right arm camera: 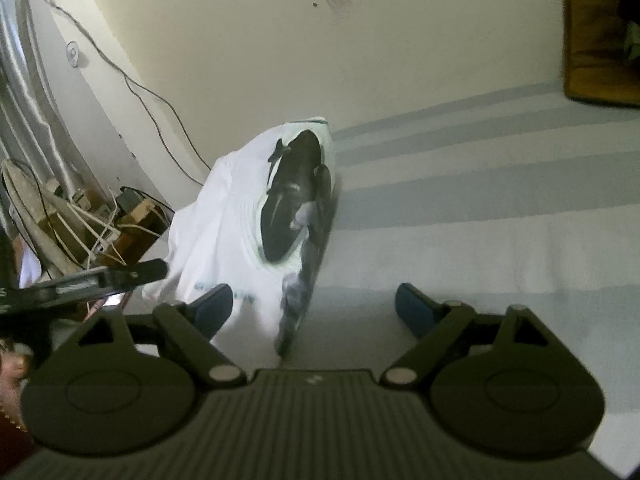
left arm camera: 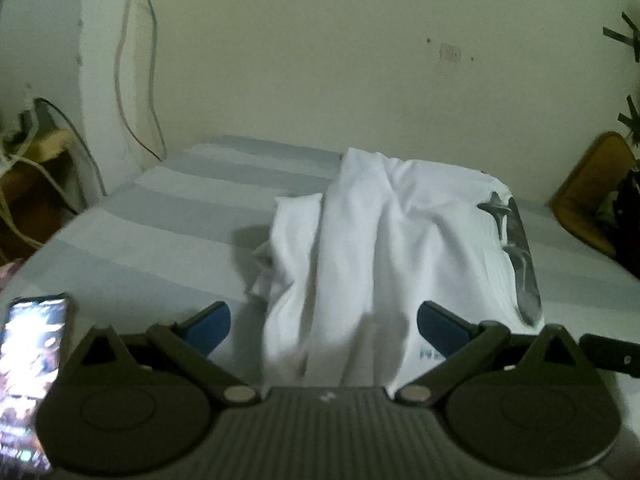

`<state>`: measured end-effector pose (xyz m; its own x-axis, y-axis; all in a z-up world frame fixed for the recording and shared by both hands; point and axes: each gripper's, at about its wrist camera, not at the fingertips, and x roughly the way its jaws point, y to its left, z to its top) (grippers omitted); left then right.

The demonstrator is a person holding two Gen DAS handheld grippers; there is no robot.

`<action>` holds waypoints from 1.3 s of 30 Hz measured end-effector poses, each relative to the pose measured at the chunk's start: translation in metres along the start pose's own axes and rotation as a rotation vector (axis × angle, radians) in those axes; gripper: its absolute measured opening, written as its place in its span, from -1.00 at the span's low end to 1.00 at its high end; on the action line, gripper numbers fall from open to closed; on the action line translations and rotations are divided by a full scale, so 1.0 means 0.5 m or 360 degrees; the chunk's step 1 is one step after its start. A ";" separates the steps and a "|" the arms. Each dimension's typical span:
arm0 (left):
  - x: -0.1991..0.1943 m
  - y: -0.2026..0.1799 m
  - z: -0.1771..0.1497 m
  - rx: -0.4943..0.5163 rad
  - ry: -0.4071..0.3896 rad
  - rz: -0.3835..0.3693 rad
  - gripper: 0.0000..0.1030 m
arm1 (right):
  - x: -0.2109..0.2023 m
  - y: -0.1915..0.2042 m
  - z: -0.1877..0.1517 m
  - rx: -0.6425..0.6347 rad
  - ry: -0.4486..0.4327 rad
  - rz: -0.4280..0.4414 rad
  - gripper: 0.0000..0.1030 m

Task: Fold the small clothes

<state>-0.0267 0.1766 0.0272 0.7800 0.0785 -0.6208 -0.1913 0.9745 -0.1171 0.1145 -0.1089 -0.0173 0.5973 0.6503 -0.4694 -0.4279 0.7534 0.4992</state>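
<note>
left wrist view: left gripper jaws spread wide, pads off cloth; white shirt heaped on striped sheet, bunched folds running between fingers; phone lit at left.
right wrist view: right gripper jaws apart, gripping nothing; shirt edge between fingers, dark print up.

Your right gripper hangs over the striped bedsheet with its jaws spread wide — the white shirt, dark print facing you, lies bunched between them, nearer the left finger. Cables trail down the wall.
</note>
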 end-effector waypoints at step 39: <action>-0.007 -0.195 -0.076 0.0207 0.0234 -0.0608 -0.13 | -0.058 -0.031 0.042 -0.0081 0.0005 -0.0011 -0.61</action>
<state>-0.0336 0.0733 0.0114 0.6854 -0.3148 -0.6566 0.1791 0.9469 -0.2671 0.1181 -0.1416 0.0035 0.5985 0.6451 -0.4750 -0.4575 0.7619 0.4584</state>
